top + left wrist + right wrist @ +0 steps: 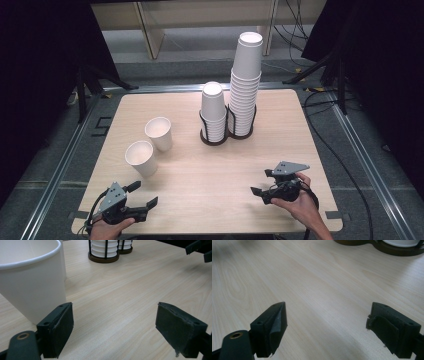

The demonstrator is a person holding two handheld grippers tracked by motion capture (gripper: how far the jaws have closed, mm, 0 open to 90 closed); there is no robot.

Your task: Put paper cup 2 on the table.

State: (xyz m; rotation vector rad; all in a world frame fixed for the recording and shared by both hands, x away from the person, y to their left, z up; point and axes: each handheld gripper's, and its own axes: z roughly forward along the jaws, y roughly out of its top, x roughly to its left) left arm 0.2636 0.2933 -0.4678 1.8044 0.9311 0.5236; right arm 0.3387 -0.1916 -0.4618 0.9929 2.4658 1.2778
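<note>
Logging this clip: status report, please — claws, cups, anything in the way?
Both claws, left and right, open and empty. Nearest loose cup upright beside left claw, untouched; second cup behind it. Two cup stacks in holder at back. Table between clear.

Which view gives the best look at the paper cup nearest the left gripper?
The high view: it shows the near cup whole, upright and open-topped, just ahead of the open left gripper. The left gripper view shows it huge and cropped at the frame's left. The right gripper view looks across bare table.

High view looks down from near counter (200, 190) edge; both claw views skim low, sharing cup rack (103, 255).
</note>
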